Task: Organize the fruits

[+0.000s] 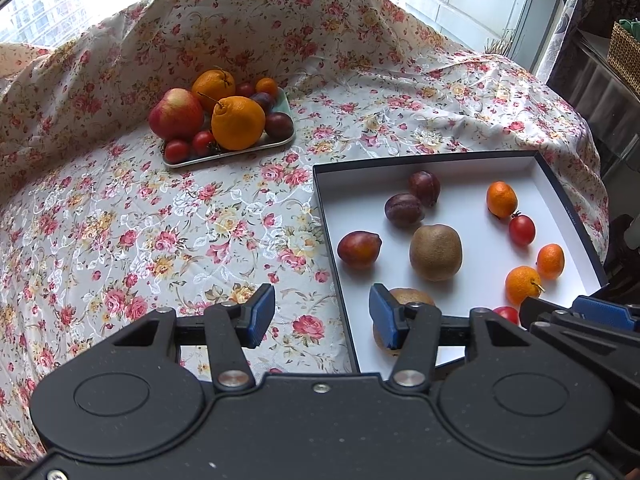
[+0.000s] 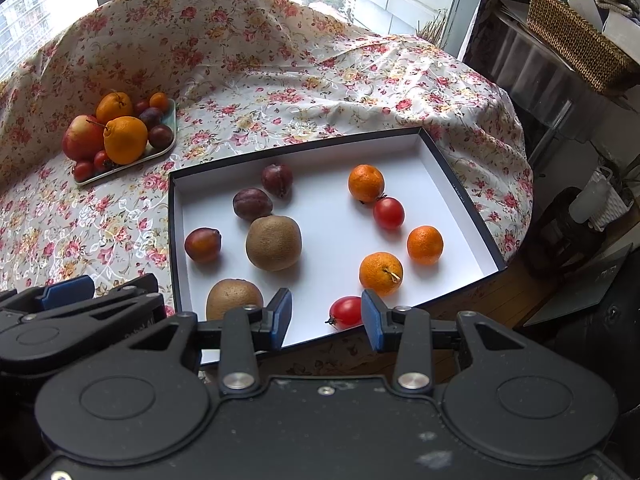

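Observation:
A white box (image 1: 544, 168) (image 2: 436, 168) with a dark rim lies on the floral cloth, holding plums (image 2: 252, 203), two kiwis (image 2: 273, 243), small oranges (image 2: 365, 182) and cherry tomatoes (image 2: 388, 213). A pale green tray (image 1: 280, 142) (image 2: 170, 142) at the back left carries an apple (image 1: 176, 114), two big oranges (image 1: 238, 122), plums and tomatoes. My left gripper (image 1: 322, 316) is open and empty over the box's near left corner. My right gripper (image 2: 326, 316) is open and empty at the box's near edge, beside a cherry tomato (image 2: 346, 311).
The floral cloth (image 1: 160, 220) covers the table and rises in folds at the back before a window. A wicker basket (image 2: 576, 36) stands on a shelf at the right. The floor and dark furniture lie beyond the table's right edge.

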Demonstrator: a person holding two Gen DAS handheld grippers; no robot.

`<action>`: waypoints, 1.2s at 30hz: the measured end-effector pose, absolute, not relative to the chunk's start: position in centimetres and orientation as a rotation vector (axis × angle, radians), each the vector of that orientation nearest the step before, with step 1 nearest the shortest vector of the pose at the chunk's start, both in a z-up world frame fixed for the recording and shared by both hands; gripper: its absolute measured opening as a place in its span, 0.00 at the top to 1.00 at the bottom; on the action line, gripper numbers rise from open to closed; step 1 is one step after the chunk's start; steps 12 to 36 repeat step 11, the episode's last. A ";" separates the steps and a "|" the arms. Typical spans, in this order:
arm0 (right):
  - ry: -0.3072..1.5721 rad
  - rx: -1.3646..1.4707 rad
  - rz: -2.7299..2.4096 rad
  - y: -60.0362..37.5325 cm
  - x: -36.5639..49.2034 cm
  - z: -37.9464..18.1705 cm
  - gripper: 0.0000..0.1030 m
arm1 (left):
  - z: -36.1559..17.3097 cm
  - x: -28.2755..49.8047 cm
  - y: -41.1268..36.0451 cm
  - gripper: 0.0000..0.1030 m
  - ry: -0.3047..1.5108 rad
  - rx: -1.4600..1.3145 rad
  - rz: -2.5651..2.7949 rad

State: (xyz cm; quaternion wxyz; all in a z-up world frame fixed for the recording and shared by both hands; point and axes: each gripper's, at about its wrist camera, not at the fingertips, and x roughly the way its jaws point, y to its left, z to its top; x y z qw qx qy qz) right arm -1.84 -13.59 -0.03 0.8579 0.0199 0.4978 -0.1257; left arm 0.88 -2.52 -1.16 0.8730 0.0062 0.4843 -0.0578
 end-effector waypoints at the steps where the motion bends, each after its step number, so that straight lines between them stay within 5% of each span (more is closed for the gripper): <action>1: 1.046 0.042 -0.264 -13.6 -1.8 0.0 0.60 | -1.2 0.9 -2.5 0.43 1.011 0.014 -0.120; 36: 1.046 0.044 -0.266 -13.5 -1.9 -0.1 0.60 | -0.9 0.8 -2.6 0.43 0.985 0.026 -0.103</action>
